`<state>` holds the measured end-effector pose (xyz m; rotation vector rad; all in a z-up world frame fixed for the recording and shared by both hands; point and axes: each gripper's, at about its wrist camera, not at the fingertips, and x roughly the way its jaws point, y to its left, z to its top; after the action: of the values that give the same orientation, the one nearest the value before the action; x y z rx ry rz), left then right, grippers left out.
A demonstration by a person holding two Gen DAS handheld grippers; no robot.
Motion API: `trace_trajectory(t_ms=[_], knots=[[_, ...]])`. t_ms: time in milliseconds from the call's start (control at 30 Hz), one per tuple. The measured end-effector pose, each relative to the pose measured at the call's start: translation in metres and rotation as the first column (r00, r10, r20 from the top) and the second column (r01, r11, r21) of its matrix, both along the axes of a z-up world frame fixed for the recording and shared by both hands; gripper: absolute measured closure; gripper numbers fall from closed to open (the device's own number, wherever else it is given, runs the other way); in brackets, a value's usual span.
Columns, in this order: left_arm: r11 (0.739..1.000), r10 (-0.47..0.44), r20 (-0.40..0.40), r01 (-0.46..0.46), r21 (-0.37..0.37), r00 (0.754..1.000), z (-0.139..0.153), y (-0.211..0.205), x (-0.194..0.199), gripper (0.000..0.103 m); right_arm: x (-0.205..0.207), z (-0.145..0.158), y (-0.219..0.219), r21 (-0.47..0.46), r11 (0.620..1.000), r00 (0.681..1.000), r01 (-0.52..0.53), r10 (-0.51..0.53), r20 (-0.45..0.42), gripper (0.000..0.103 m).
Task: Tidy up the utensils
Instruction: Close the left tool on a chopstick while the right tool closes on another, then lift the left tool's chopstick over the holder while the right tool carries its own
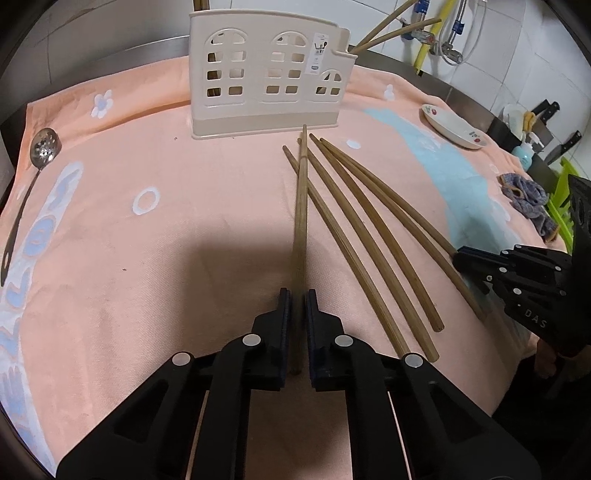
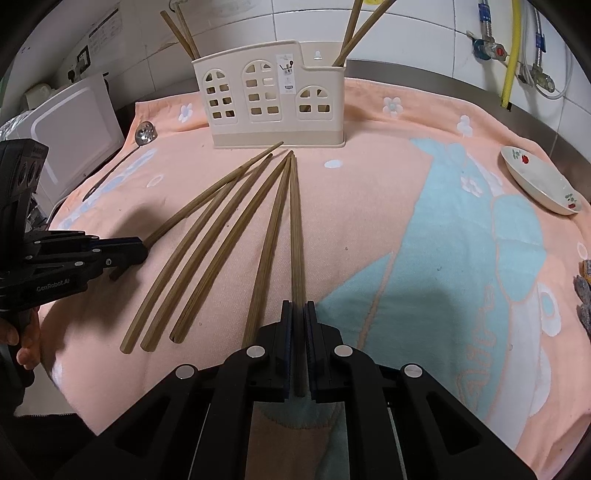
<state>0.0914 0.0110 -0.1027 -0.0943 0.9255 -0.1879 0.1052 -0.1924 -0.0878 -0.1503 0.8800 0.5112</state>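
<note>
Black plastic fingers of the left gripper [image 1: 298, 295] are pinched onto the thick end of one wooden chopstick [image 1: 301, 206], its blue pads pressed against both sides of the stick, which runs straight ahead over the towel [image 1: 184, 258] toward the holder. Likewise the right gripper [image 2: 298, 306] is clamped on the butt of another chopstick [image 2: 296, 229], the outermost one on the right of the fan. Four more loose chopsticks [image 2: 207, 251] lie between the two held ones, long, slim and tapered, of brown bamboo-like wood with squared butts, their thin tips converging just in front of the holder's base. Underneath is a soft, woven peach towel with pale blue shapes and white flowers, covering a metal counter. Toward the far edge of the towel stands the utensil holder [image 1: 266, 77], a cream plastic box shaped like a house front with arched, cut-out windows and a small label; a few chopsticks [image 2: 354, 33] already stand upright in its end compartments. A perforated metal spoon [image 1: 44, 147] lies near the towel's left edge, a shallow white dish [image 2: 539, 181] with small red prints at its right edge, and a crumpled grey-blue cloth [image 1: 528, 199] nearer on that same side. Behind all this, white wall tiles carry valves and a yellow hose [image 2: 513, 51].
</note>
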Motion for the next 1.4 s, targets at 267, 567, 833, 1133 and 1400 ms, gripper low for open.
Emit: trace_trajectory(t_ms=[267, 567, 833, 1133, 1400], knots=[[1.000, 0.010, 0.006, -0.010, 0.000, 1.000, 0.005, 0.000, -0.002, 0.097, -0.003, 0.003, 0.002, -0.017, 1.000, 1.000, -0.008, 0.008, 0.023, 0.097], [1.000, 0.007, 0.085, -0.008, 0.012, 0.996, 0.037, 0.002, -0.008, 0.097, -0.010, 0.039, -0.007, 0.015, 1.000, 0.993, -0.007, 0.005, 0.117, 0.097], [1.000, 0.005, 0.182, -0.007, 0.009, 0.983, 0.078, 0.008, -0.004, 0.097, -0.003, 0.095, -0.008, 0.073, 0.997, 0.970, -0.032, 0.014, 0.241, 0.097], [0.999, -0.021, 0.271, 0.013, 0.031, 0.962, 0.121, 0.008, 0.016, 0.097, 0.025, 0.150, 0.001, 0.107, 0.991, 0.946, -0.082, 0.043, 0.322, 0.097], [0.998, -0.054, 0.311, 0.041, 0.047, 0.949, 0.157, 0.008, 0.039, 0.097, 0.058, 0.199, 0.006, 0.124, 0.984, 0.936, -0.129, 0.080, 0.343, 0.097]])
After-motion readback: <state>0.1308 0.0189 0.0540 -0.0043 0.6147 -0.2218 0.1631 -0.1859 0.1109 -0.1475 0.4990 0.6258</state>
